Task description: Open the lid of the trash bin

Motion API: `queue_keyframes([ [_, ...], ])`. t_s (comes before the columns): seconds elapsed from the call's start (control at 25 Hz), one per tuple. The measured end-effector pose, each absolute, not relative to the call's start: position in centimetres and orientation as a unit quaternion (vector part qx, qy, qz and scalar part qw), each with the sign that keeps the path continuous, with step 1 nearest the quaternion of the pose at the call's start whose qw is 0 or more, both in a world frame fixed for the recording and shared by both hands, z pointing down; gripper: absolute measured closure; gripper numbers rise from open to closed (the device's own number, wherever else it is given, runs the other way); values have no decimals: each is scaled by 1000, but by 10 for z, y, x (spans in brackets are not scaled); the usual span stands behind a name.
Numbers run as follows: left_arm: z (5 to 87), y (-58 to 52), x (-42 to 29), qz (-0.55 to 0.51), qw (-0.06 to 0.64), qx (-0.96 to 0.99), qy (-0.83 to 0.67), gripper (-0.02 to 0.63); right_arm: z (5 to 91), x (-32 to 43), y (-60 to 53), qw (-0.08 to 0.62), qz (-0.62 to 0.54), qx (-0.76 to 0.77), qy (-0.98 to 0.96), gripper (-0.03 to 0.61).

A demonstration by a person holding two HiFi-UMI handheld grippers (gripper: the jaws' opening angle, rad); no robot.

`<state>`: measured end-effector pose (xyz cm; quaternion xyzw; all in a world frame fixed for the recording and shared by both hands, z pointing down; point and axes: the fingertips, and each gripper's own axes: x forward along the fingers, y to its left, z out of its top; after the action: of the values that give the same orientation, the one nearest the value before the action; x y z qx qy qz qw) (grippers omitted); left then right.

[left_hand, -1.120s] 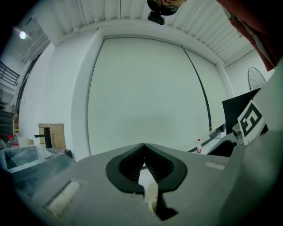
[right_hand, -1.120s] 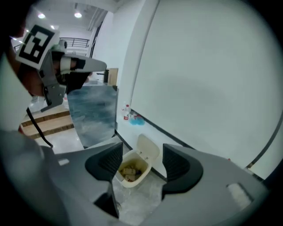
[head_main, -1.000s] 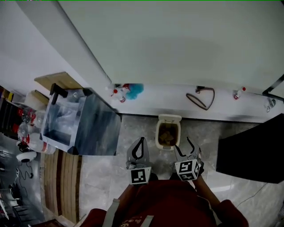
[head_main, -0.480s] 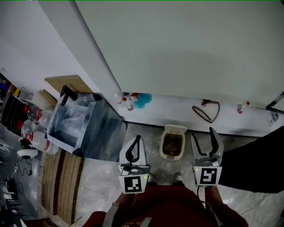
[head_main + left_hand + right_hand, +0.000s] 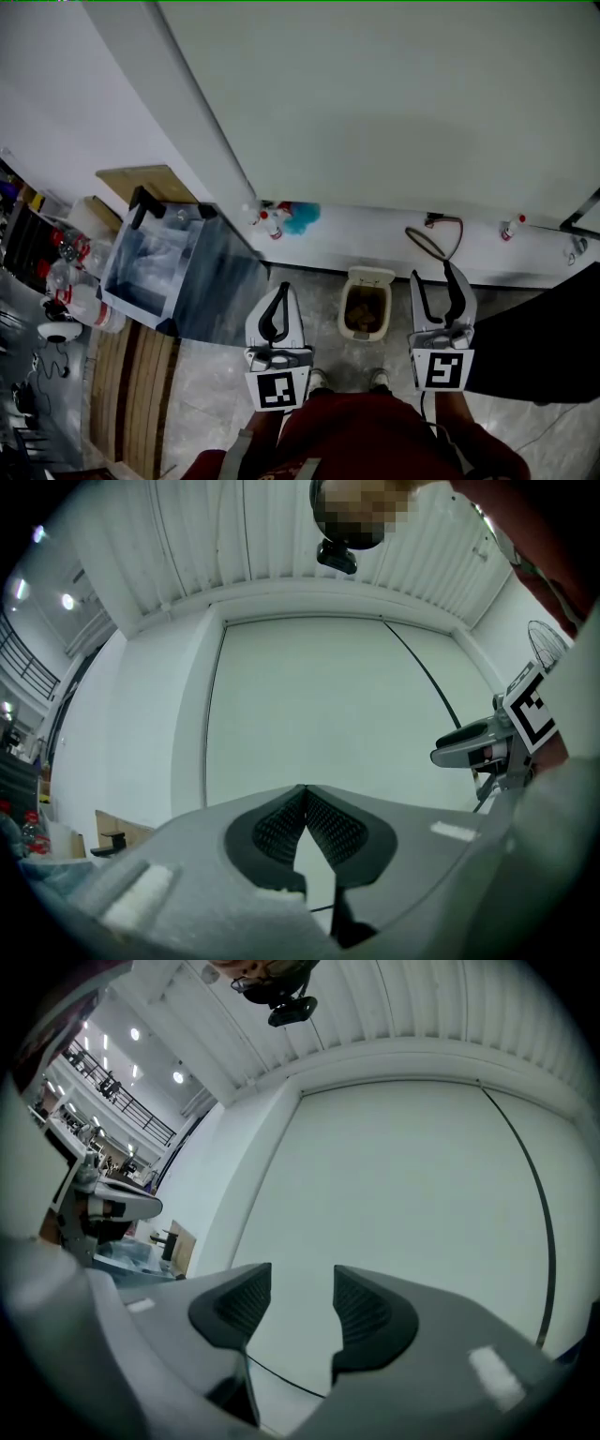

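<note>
as trash bin (image 5: 343,314) gapes, markers (image 5: 277,390) show

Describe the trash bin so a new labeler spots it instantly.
Start at the big white wall and drop to the grey tiled floor at its foot. The small cream rectangular trash bin stands there, lid flipped up, brown waste inside; the clear plastic crate to its left is far larger.

Trash bin (image 5: 366,276) on grey floor (image 5: 216,375)

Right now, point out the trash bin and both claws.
trash bin (image 5: 342,309), head view, left rim.
left claw (image 5: 304,792), left gripper view, at shut tips.
right claw (image 5: 302,1288), right gripper view, empty gap between tips that have just been closing.
</note>
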<state>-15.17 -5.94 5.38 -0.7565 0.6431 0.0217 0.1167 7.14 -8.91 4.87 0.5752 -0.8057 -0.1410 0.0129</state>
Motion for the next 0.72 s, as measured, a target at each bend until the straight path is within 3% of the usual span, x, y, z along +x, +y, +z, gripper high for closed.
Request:
queue_keyframes([
  [0.44,58,-55,-144,15,122,-759,640,608,51,62,-81,5,-132,560,-818,578],
  [0.72,61,-51,-139,14,116,-758,642,607,57,68,-79,21,-128,552,-824,578],
])
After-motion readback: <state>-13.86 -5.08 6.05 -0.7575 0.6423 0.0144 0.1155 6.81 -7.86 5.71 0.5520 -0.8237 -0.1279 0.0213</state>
